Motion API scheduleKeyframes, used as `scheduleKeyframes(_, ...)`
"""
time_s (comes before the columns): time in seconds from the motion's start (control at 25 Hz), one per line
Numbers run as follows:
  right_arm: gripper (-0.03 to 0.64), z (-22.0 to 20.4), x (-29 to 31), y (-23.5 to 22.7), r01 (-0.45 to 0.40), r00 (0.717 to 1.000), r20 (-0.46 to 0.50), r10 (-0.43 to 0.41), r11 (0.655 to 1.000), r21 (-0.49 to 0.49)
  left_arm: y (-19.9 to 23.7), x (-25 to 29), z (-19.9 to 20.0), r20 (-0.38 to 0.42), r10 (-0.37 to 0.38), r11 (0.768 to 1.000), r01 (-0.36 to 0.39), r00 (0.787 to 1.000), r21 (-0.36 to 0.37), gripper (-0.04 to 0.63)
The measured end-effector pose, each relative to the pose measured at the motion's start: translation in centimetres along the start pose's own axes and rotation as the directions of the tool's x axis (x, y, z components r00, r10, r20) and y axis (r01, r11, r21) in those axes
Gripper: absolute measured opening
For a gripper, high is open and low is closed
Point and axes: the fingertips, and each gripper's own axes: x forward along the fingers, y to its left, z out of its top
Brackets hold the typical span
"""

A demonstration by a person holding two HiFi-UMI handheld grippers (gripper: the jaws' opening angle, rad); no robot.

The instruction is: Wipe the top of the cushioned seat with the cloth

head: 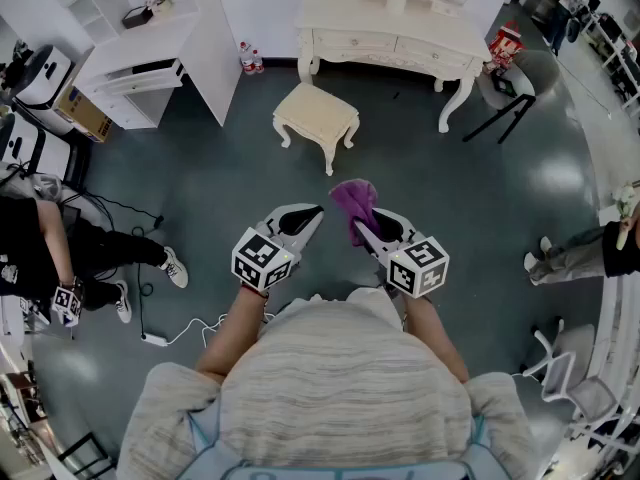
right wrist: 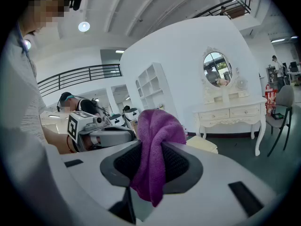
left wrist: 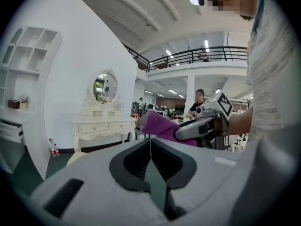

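Observation:
The cushioned seat (head: 316, 115) is a cream stool with carved legs, standing on the dark floor ahead of me, well beyond both grippers. My right gripper (head: 358, 226) is shut on a purple cloth (head: 354, 199), which bunches above its jaws and hangs down between them (right wrist: 154, 154). My left gripper (head: 316, 213) is shut with nothing in it, level with the right one and to its left; its jaws meet in the left gripper view (left wrist: 151, 145). The stool's edge (right wrist: 203, 144) shows past the cloth. Both grippers are held in the air near my body.
A cream dressing table (head: 392, 30) with a mirror stands behind the stool. A white shelf-desk unit (head: 160, 53) is at the back left, a grey chair (head: 515, 83) at the back right. A person (head: 60, 248) sits at the left, with cables (head: 170, 333) on the floor.

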Motion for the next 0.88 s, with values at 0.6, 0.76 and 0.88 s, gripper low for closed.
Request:
scheduleKeyframes(0.6,0.118,0.3,1.1,0.7,0.004,1.0,0.001,-0.004,1.0,0.013,1.0,-1.3,-0.1,0.014,0.008,1.0,-0.008,1.0,-0.021,0.014)
scheduleKeyframes(0.76,0.118,1.0,1.6,1.1,-0.008,1.0,0.029,0.007,0.999,0.031,1.9,-2.2,-0.2,0.024,0.021,0.999,-0.021,0.999,-0.027,0.014)
scheduleKeyframes(0.88,0.118,1.4,2.0,1.2,-0.003,0.999,0.039,0.001,0.999,0.032,2.5,-3.0,-0.3,0.025,0.026,0.999,-0.025,0.999,-0.029,0.014)
